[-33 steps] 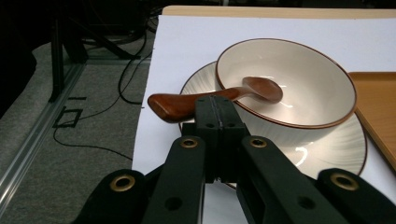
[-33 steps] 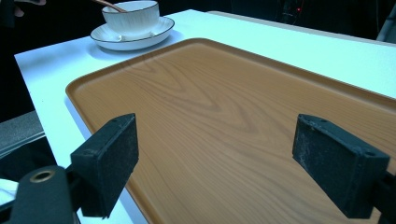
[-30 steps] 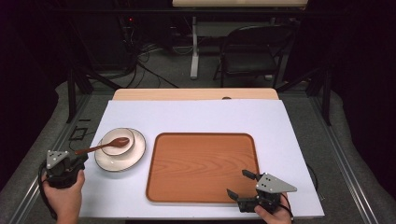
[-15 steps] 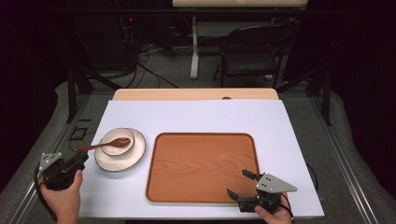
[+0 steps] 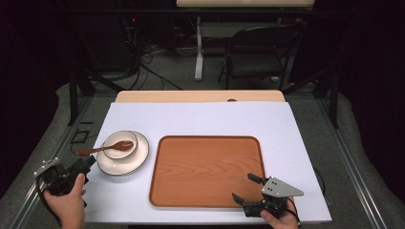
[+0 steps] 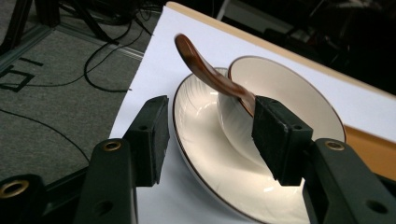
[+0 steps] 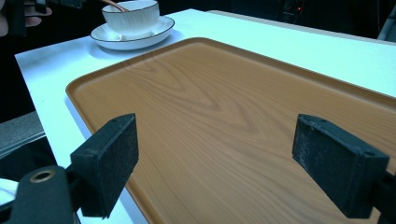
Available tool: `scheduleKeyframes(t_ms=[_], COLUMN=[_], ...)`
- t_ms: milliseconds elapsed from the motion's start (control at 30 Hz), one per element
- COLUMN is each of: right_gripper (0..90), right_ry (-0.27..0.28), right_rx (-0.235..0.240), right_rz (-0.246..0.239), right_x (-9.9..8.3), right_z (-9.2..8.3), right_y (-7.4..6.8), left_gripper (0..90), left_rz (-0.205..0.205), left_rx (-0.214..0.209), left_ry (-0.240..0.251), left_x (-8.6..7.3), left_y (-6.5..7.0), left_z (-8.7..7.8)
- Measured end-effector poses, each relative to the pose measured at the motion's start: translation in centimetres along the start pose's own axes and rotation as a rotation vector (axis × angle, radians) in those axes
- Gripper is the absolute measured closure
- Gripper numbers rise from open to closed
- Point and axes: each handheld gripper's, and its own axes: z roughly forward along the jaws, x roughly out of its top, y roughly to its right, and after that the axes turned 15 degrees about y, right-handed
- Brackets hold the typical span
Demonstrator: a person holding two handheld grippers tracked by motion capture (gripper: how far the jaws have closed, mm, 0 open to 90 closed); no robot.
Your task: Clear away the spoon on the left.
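A brown spoon (image 5: 102, 149) (image 6: 205, 72) rests with its scoop in a white bowl (image 5: 114, 140) (image 6: 285, 81), which stands on a white saucer (image 5: 136, 157) (image 6: 205, 135) at the table's left. Its handle juts out to the left over the saucer rim. My left gripper (image 5: 87, 163) (image 6: 215, 135) sits just off the handle's end; its jaws have just been opening and stand open, with the handle ahead of the pads and untouched. My right gripper (image 5: 244, 187) (image 7: 224, 163) is open over the near right corner of the wooden tray (image 5: 207, 171) (image 7: 210, 93), holding nothing.
The white table cover (image 5: 200, 119) ends just left of the saucer, beside my left gripper. Past the far wooden table edge (image 5: 200, 96) stand a folding chair (image 5: 258, 47) and a desk leg (image 5: 199, 47). Cables lie on the floor (image 6: 56, 70).
The left gripper was shut on the spoon's handle; it has let go, opened and drawn back a little toward the near left. The spoon stays in the bowl. The right gripper has not moved.
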Motion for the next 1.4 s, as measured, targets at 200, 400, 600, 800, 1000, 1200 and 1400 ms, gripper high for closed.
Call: scheduleKeyframes(t_ms=[200, 400, 600, 800, 1000, 1200, 1400], right_gripper=[14.2, 14.2, 14.2, 14.2, 14.2, 14.2, 14.3], right_ry=[-0.002, 0.003, 0.005, 0.004, 0.003, 0.001, 0.005], right_rx=[-0.001, -0.001, -0.005, -0.002, -0.002, 0.0, 0.0], right_rz=[0.005, 0.0, 0.003, -0.001, 0.0, -0.001, 0.0], right_x=[-0.1, 0.0, 0.0, 0.0, 0.0, 0.0, 0.0], right_z=[0.2, 0.0, -0.1, -0.1, -0.1, -0.1, -0.1], right_y=[-0.2, -0.1, 0.0, 0.0, 0.0, 0.0, 0.0], left_gripper=[46.8, 55.3, 68.3, 73.2, 78.6, 81.7, 83.9], left_rz=[-0.024, -0.051, -0.074, -0.095, -0.098, -0.071, -0.039], left_rx=[0.033, 0.048, 0.056, 0.034, 0.009, -0.02, -0.051], left_ry=[0.033, 0.057, 0.087, 0.117, 0.124, 0.124, 0.119], left_x=[0.2, 0.4, 0.6, 1.0, 1.7, 2.5, 3.1], left_y=[0.2, 0.3, 0.3, 0.4, 0.8, 1.9, 3.1], left_z=[0.8, 1.8, 2.3, 2.4, 2.2, 2.2, 2.4])
